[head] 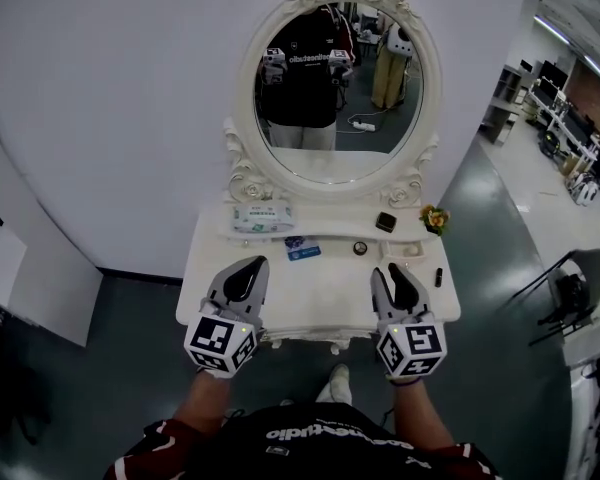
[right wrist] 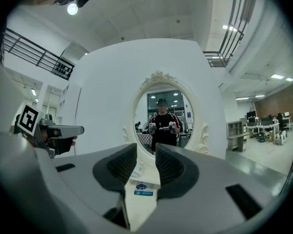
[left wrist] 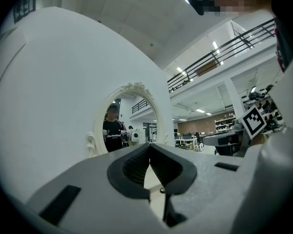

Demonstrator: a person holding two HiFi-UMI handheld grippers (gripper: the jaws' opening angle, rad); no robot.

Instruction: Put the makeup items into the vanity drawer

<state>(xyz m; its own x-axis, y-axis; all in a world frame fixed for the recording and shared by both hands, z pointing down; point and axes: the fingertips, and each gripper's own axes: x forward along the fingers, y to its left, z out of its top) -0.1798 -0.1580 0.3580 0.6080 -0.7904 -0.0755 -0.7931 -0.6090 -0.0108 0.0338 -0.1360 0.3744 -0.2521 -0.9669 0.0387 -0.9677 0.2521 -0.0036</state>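
Pointing level over the table's (head: 330,290) front edge, the left gripper (head: 256,265) and right gripper (head: 390,272) sat side by side. The left gripper view showed its jaws closed together on nothing. The right gripper view showed an empty gap framing a blue packet (right wrist: 142,189). Only the head view showed the makeup beyond: a round compact (head: 360,248), black case (head: 385,222) and black tube (head: 438,277), below the mirror (head: 337,83).

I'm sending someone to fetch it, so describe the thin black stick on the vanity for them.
On the white vanity table under the oval mirror, look at the right edge, in front of the flower posy. The thin black stick lies there, the only long, narrow dark item; the square case and round compact sit nearer the mirror.
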